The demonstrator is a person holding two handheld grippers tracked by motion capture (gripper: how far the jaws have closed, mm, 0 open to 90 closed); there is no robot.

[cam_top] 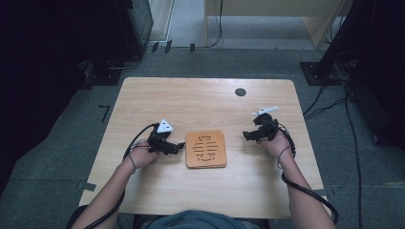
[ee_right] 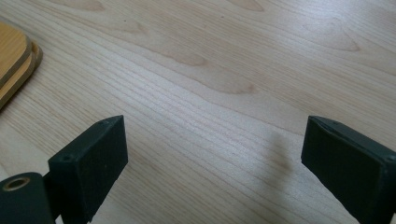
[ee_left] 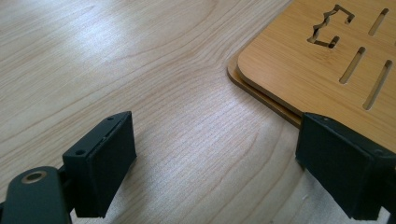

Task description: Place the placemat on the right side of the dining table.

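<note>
your left gripper [cam_top: 177,147] sits w/ jaws spread, empty, just beside the stacked wooden boards [cam_top: 205,149], ready for an edge grab. right gripper [cam_top: 248,136] also spread, nothing in it, on the other side. boards lie flat mid table [cam_top: 200,100].

— What is cut off on the wooden board [ee_left: 322,70]?
— Its far side, by the left gripper view's edge; only a corner [ee_right: 14,65] is seen in the right gripper view.
— And the lower board [ee_left: 261,95]?
— Mostly covered.
</note>
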